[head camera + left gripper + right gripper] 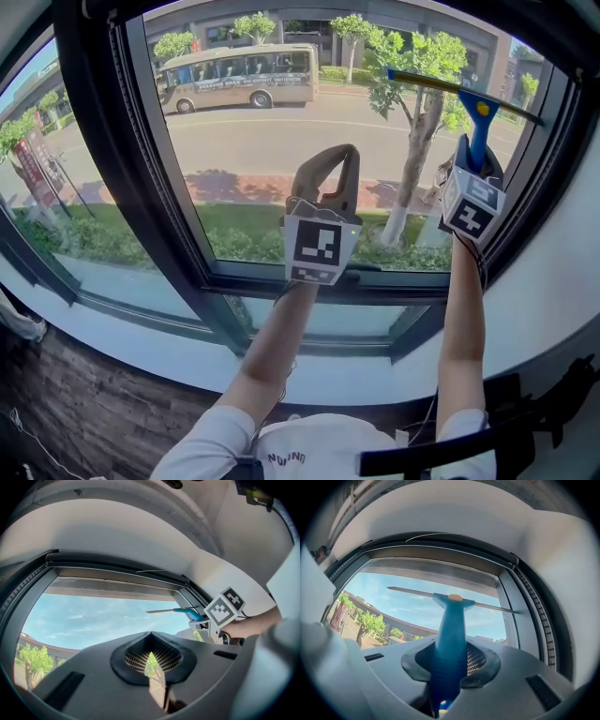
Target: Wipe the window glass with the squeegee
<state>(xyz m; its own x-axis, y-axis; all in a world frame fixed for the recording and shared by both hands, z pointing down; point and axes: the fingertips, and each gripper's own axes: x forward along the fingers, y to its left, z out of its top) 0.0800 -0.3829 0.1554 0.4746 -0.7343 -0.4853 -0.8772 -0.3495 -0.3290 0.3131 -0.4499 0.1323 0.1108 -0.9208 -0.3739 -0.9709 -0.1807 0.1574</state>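
Note:
The squeegee (480, 117) has a blue handle and a long thin blade (441, 87) that lies against the upper right of the window glass (253, 150). My right gripper (474, 161) is shut on the handle from below. In the right gripper view the squeegee (452, 620) stands straight up between the jaws, its blade (412, 591) crossing the pane near the top frame. My left gripper (345, 150) is held up at the middle of the glass, shut with nothing in it. The left gripper view shows its closed tips (151, 634) and the squeegee (176, 611) off to the right.
A dark window frame (112, 159) surrounds the pane, and its right post (548, 141) is close to the blade's end. A white sill (187, 352) runs below. Outside are a bus (239, 75), a road and trees. A black object (525, 422) sits at lower right.

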